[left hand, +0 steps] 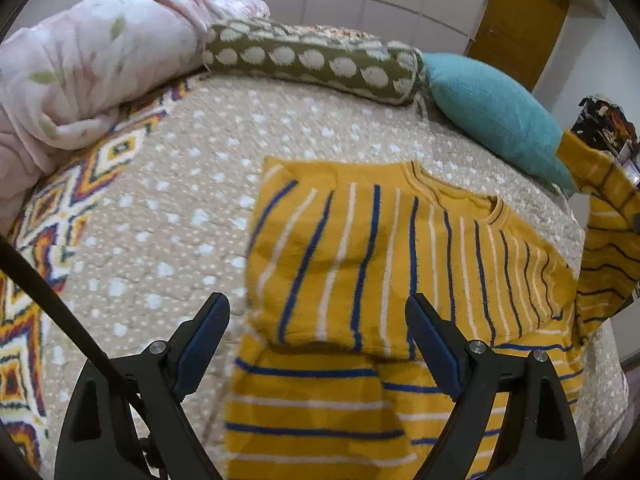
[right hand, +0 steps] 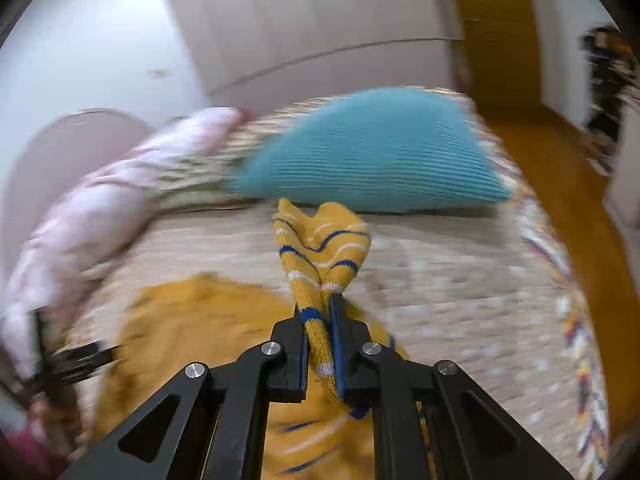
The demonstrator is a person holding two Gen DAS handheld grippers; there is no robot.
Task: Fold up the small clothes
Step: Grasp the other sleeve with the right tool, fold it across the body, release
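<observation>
your right gripper (right hand: 320,320) pinches the yellow striped sweater's (left hand: 360,260) sleeve (right hand: 320,248) above the bed (left hand: 180,200); your left gripper's (left hand: 318,320) fingers are spread, empty.

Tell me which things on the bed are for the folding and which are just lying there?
For the folding:
- yellow striped sweater
- its sleeve, pinched in the right gripper
- left gripper, open above the sweater

Just lying there:
- teal pillow
- olive spotted bolster
- pink floral blanket
- dotted bedspread
</observation>
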